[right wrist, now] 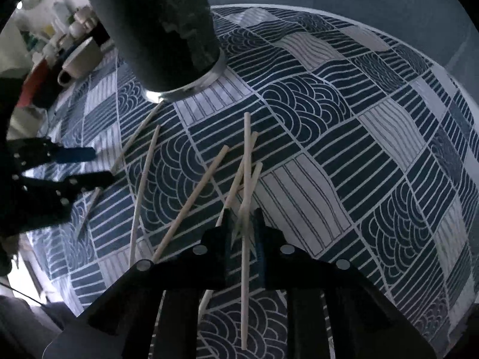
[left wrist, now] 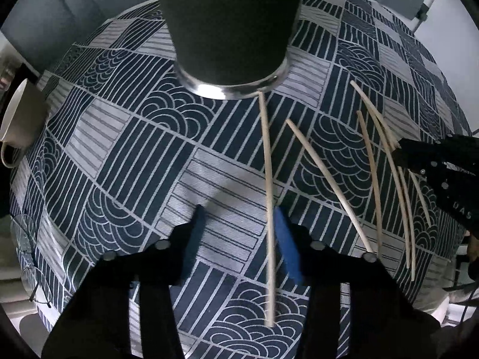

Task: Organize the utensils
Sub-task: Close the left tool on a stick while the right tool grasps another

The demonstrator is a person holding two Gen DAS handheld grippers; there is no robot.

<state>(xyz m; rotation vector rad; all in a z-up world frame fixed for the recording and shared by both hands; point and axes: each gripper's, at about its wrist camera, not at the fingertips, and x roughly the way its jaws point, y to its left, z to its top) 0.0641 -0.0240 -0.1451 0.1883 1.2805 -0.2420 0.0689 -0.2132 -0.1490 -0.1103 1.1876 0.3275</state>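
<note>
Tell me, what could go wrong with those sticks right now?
The right gripper has closed around several crossed chopsticks, so it might lift more than one, or one could slip out. The left gripper is open beside a chopstick whose tip touches the cup; nudging it could push the cup.

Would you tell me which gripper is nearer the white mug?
Left. The left gripper works on the side where the white mug stands; the right gripper is beyond it, among the chopsticks.
</note>
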